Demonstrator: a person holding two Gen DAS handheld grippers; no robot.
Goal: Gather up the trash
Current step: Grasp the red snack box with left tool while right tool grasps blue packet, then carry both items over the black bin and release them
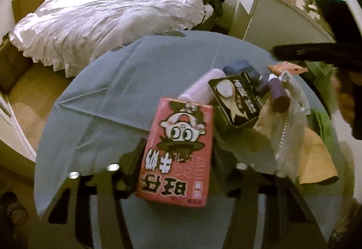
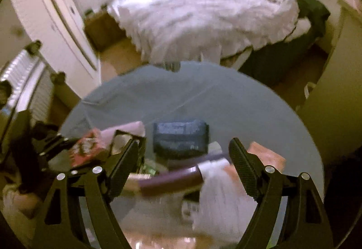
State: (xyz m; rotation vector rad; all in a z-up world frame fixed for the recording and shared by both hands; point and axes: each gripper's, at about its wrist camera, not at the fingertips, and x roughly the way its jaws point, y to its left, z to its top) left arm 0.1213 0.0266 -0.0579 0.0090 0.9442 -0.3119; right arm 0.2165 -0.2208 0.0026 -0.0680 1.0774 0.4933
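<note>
My left gripper (image 1: 178,154) is shut on a red milk carton (image 1: 178,151) with a cartoon face, held above the blue-grey tablecloth (image 1: 126,81). Beyond it lie a black box (image 1: 237,102), a lilac roll (image 1: 201,86), a dark blue pack (image 1: 239,67), a purple tube (image 1: 279,96), an orange wrapper (image 1: 287,68) and a white mesh bag (image 1: 291,122). My right gripper (image 2: 184,156) is open above the pile, its fingers either side of the purple tube (image 2: 169,181) and the white bag (image 2: 221,199). The blue pack (image 2: 181,138) lies ahead. The red carton (image 2: 86,149) shows at left.
A bed with a white duvet (image 1: 108,20) stands beyond the table. A white cabinet (image 1: 278,22) with plush toys is at the right. A yellow cloth (image 1: 316,158) and something green (image 1: 323,122) lie at the table's right edge. A radiator (image 2: 29,81) is at the left.
</note>
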